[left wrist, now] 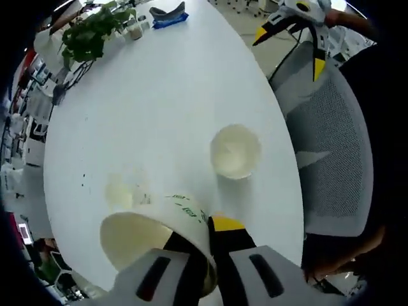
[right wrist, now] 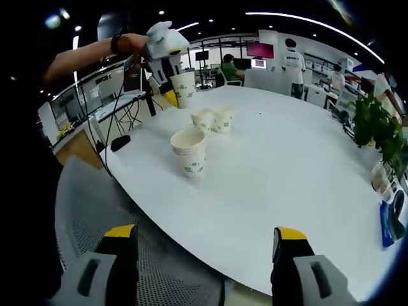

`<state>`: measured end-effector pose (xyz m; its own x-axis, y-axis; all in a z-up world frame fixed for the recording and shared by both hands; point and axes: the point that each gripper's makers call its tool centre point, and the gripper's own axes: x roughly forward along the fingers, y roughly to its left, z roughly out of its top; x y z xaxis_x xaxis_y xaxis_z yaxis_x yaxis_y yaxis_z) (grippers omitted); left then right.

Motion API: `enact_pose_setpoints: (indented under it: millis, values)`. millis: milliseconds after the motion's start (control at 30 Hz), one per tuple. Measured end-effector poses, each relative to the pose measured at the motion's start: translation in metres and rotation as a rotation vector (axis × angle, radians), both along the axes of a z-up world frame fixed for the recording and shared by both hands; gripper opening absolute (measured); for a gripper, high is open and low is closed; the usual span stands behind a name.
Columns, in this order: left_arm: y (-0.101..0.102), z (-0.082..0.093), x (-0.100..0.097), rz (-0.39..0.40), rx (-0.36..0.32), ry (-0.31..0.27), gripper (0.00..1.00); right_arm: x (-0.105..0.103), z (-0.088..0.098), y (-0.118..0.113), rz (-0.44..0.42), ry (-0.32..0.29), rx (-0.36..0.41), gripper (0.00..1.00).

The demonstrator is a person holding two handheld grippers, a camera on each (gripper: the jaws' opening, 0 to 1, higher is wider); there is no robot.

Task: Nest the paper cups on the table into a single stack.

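Left tongs (left wrist: 210,245) pinching a paper cup (left wrist: 156,239) by its rim: one jaw inside the cup, the other outside on the wall. Cup is lifted off the white worktop (left wrist: 159,108) and tilted, mouth facing the camera, green print on its side. In the right gripper view the same held cup (right wrist: 183,88) hangs in the air beyond the cup stack, above the far edge of the worktop (right wrist: 287,153), with the left tongs (right wrist: 167,70) in a person's hand (right wrist: 131,43).

Landmark: cup stack (right wrist: 189,152), upright on the worktop, several rims visible nested, green print low on the wall. In the left gripper view it is seen from above (left wrist: 235,150), open mouth up, close to the worktop edge by the mesh chair (left wrist: 335,153).

Two single cups (right wrist: 212,119) stand upright beyond the stack, touching or nearly so, between the stack and the held cup. In the left gripper view they sit blurred (left wrist: 124,189) beside the held cup, well apart from the stack.

Right tongs (right wrist: 207,245) spread wide, nothing between them, hovering off the worktop edge over the mesh chair (right wrist: 95,204), on the near side of the stack.

Potted plant (right wrist: 377,131) sits far from the stack at the opposite side of the worktop.
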<state>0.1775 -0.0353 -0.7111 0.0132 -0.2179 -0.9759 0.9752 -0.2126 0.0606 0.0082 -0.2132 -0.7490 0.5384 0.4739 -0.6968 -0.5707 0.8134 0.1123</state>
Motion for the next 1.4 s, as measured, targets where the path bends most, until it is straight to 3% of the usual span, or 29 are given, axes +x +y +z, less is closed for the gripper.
enact_pose_setpoints:
  millis: [200,500,900,1400]
  values:
    - [-0.021,-0.007,-0.014,-0.074,0.008,0.002,0.0,0.001,0.003,0.001,-0.008,-0.009,0.006,0.88]
    - [-0.041,-0.02,-0.033,-0.117,0.008,0.036,0.0,0.0,0.003,-0.003,-0.018,-0.012,0.006,0.88]
    - [-0.046,-0.029,-0.05,-0.138,0.025,0.068,0.0,0.003,0.005,-0.002,-0.017,-0.021,0.011,0.88]
    - [-0.042,-0.055,-0.065,-0.157,0.075,0.094,0.0,0.003,0.006,-0.001,-0.013,-0.024,0.011,0.88]
